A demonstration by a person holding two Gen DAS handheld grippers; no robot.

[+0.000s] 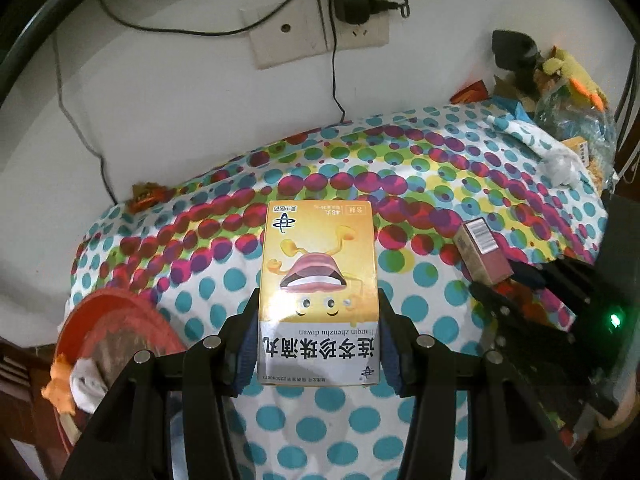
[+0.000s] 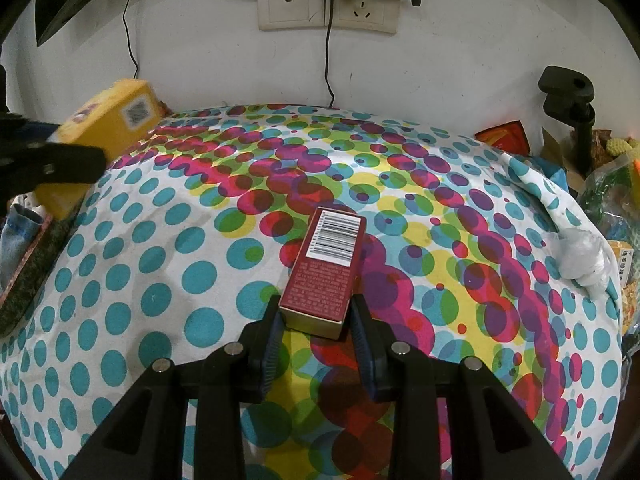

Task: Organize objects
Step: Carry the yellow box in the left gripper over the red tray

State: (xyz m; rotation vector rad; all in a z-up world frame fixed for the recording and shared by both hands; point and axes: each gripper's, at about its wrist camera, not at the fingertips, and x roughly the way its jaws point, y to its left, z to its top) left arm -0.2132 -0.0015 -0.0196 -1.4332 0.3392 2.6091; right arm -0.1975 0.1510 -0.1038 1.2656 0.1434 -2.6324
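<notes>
Yellow box (image 1: 318, 292) clamped between left tongs (image 1: 318, 344), red box (image 2: 324, 272) between right tongs (image 2: 318, 320)

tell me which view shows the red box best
The right wrist view: the red box sits centre frame between the right tongs, barcode and printed side clear. The left wrist view catches the red box small at the right edge, held by the right tongs, partly hidden.

- A polka-dot cloth (image 2: 168, 272) in teal, magenta and yellow covers the surface.
- A crumpled white bag (image 2: 582, 258) lies at its right edge.
- An orange wrapper (image 1: 146, 196) lies at its far-left edge.
</notes>
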